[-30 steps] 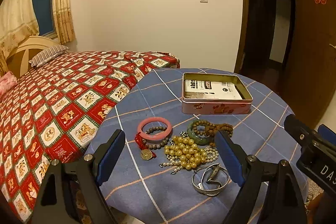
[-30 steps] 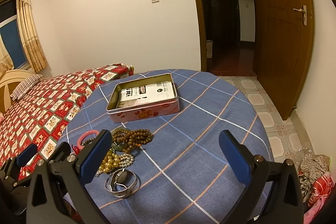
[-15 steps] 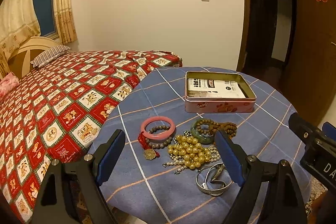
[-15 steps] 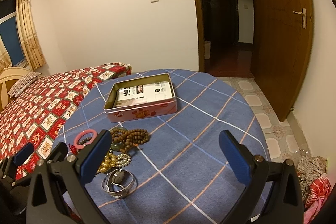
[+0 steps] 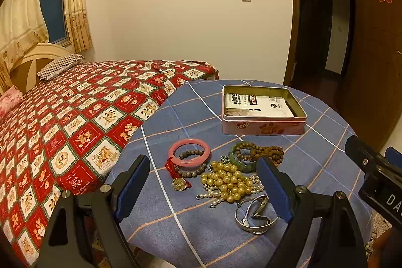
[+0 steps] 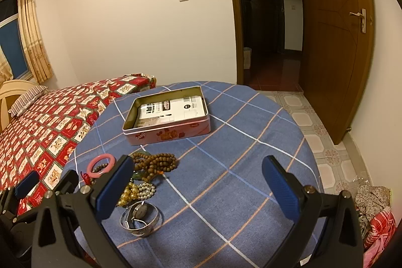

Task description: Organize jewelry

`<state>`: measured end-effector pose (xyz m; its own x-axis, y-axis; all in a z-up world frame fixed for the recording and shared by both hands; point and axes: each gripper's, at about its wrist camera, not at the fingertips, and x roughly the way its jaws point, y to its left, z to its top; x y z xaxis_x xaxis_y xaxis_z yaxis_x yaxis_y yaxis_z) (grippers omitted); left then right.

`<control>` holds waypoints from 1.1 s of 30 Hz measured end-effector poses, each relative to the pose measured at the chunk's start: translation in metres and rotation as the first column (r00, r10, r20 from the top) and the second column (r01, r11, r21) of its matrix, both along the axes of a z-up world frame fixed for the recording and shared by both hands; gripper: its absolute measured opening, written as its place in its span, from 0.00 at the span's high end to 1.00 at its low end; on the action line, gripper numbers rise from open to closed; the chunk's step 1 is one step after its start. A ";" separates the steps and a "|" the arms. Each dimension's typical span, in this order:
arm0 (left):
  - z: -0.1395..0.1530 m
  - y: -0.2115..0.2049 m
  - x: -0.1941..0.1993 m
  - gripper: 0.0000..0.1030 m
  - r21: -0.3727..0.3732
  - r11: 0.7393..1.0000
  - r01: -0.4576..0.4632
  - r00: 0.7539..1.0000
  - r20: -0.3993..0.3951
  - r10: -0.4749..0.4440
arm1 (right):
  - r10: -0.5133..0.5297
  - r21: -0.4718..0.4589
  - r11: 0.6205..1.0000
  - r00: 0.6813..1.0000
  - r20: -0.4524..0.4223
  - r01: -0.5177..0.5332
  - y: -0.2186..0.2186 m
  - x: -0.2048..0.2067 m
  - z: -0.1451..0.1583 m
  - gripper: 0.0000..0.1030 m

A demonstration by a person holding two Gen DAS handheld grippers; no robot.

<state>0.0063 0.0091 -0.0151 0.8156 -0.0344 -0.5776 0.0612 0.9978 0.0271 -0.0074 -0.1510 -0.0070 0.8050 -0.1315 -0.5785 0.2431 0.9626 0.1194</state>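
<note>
Both of your claws hang above the near edge of the round table with the blue checked cloth (image 5: 326,142), and neither one touches anything. Your left claw (image 5: 204,185) has its blue-padded fingers (image 5: 133,182) spread wide apart and holds nothing. Between and just ahead of those fingers lies the heap of jewelry. The pink ring-shaped bangle (image 5: 189,151) sits ahead toward the left finger, overlapping a grey-brown beaded bracelet with a red knotted cord and brass charm (image 5: 187,171). The strand of large gold-coloured pearls (image 5: 227,183) lies at centre, resting on a smaller white pearl string (image 5: 216,196). The green jade bangle (image 5: 240,160) and the brown wooden bead string (image 5: 263,152) lie touching, just beyond the right finger. The silver metal cuff bracelet (image 5: 255,215) lies nearest, beside the right finger's inner face.

Farther ahead, apart from the heap, stands the open pink rectangular tin (image 5: 263,127), holding white printed packets.

Your right claw (image 6: 197,189) is likewise wide apart and unloaded; its left finger (image 6: 114,187) hides part of the heap, while bare cloth lies ahead of the gap. The tin (image 6: 167,135) stands ahead and slightly left of it. The cuff (image 6: 142,219) lies just inside that finger.
</note>
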 end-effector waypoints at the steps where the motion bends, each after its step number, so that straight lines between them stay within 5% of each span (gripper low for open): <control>1: 0.000 0.000 -0.001 0.15 0.001 1.000 0.000 1.000 0.001 0.000 | 0.000 -0.001 1.000 1.000 0.000 0.000 0.000 0.000 0.000 0.00; 33: -0.013 -0.002 0.015 0.15 -0.003 1.000 0.001 0.999 -0.038 -0.001 | 0.007 -0.008 1.000 1.000 -0.030 -0.007 0.003 0.010 -0.006 0.00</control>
